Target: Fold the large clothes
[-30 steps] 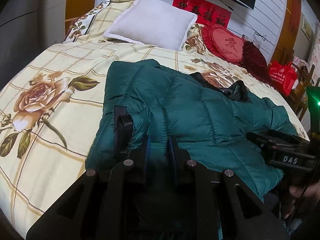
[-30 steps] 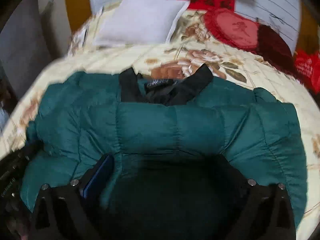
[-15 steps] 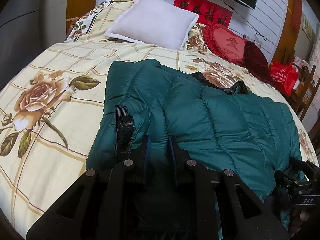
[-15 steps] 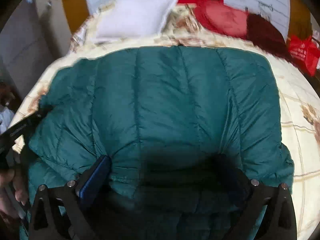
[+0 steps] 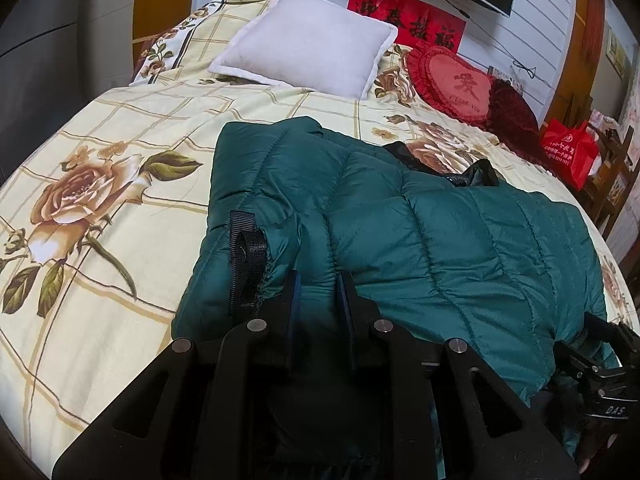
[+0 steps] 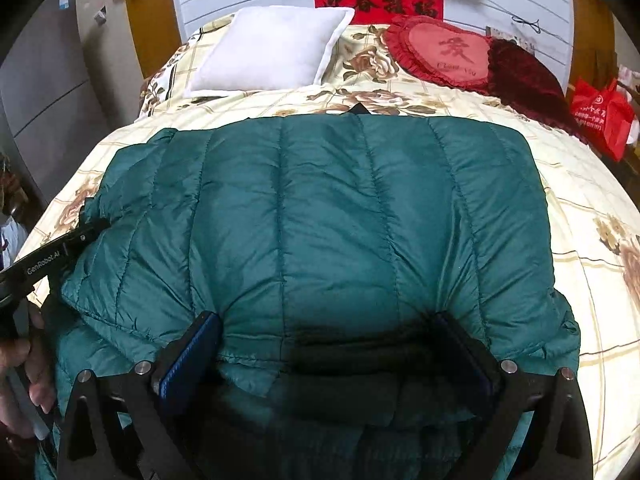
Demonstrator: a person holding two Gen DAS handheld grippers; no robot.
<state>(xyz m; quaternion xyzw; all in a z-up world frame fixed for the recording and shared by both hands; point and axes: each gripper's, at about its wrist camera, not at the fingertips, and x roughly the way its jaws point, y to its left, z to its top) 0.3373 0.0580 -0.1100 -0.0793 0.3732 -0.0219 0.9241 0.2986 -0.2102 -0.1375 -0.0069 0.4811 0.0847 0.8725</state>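
Folding stage: green puffer jacket [image 6: 340, 216] lies across the floral bed [image 5: 100, 160], one half laid over the other, quilted back upward; judged mid-fold
Left gripper [image 5: 318, 300]: jaws narrow, pinching jacket fabric beside a black cuff strap [image 5: 246, 260]; likely anchoring it
Right gripper [image 6: 324, 356]: jaws wide, bulky near edge bunched between the pads; likely spanning thick layers

One green puffer jacket [image 6: 320, 216], one white pillow [image 6: 268, 52], two red cushions [image 6: 444, 54], one red bag [image 6: 600, 116], two grippers [image 5: 318, 292].

Black left gripper [image 5: 318, 292], blue-padded jaws, silver screws.
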